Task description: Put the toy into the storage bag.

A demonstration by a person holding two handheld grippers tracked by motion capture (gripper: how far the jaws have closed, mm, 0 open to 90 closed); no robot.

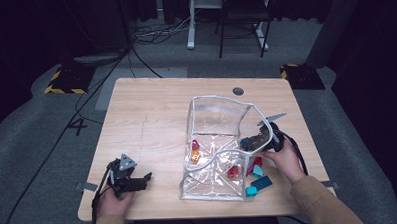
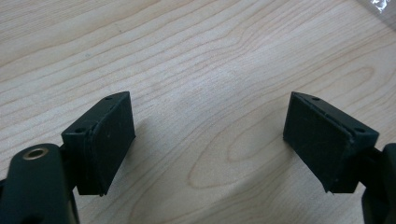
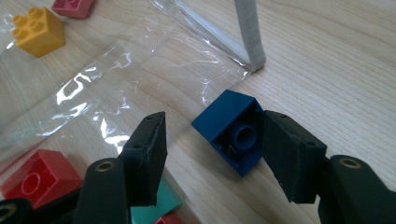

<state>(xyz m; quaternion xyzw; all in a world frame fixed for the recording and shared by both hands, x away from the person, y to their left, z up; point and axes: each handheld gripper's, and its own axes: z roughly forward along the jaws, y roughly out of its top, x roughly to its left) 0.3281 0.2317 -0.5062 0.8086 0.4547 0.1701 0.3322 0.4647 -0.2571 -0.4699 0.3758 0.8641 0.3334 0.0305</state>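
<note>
A clear plastic bag (image 1: 221,98) with a grey zipper rim (image 3: 250,37) stands open on the wooden table (image 1: 151,118). Inside it lie a yellow brick (image 3: 37,30), a pink brick (image 3: 72,7) and a red brick (image 1: 233,171). My right gripper (image 1: 252,141) reaches in at the bag's right side. Its jaws stand open around a dark blue brick (image 3: 231,128) that is tilted, hollow side up, against the right-hand jaw; the other jaw is clear of it. My left gripper (image 1: 141,180) hovers open over bare wood (image 2: 208,121) at the front left.
Teal bricks (image 1: 261,182) and a red one (image 3: 39,177) lie near the bag's front right corner, beside my right hand. A round cable hole (image 1: 238,91) sits near the table's far edge. Cables and chair legs (image 1: 241,35) are on the floor beyond.
</note>
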